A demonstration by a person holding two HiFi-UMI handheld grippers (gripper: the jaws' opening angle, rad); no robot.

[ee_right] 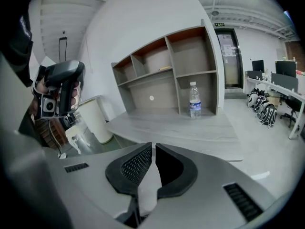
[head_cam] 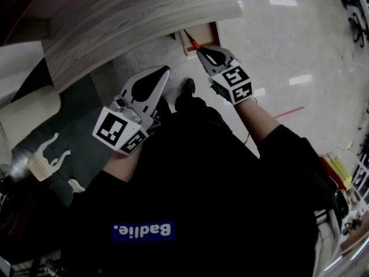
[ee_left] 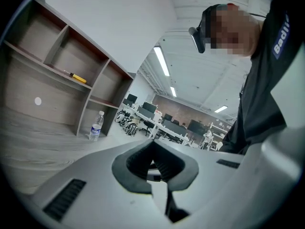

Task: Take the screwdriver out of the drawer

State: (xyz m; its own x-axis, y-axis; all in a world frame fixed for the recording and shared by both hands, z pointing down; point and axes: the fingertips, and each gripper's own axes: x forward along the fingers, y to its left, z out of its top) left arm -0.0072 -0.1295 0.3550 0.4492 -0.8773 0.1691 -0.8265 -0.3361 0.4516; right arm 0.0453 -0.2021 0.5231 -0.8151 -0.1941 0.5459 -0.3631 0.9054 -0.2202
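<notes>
In the head view a small wooden drawer (head_cam: 209,32) stands pulled out from under the pale wood desk (head_cam: 115,22). A screwdriver (head_cam: 192,40) with a red and black handle lies at the drawer's near left corner. My right gripper (head_cam: 200,51) reaches down to it, its tip right at the screwdriver's near end. Whether it touches I cannot tell. In the right gripper view these jaws (ee_right: 153,148) are shut and show nothing between the pads. My left gripper (head_cam: 165,71) hangs lower left of the drawer, apart from it, jaws shut and empty (ee_left: 152,144).
On the desk stands an open shelf unit (ee_right: 167,75) with a water bottle (ee_right: 194,100) beside it. A yellow item (ee_left: 78,78) lies on one shelf. A white bin (ee_right: 93,120) stands left of the desk. The shiny floor (head_cam: 288,45) spreads to the right.
</notes>
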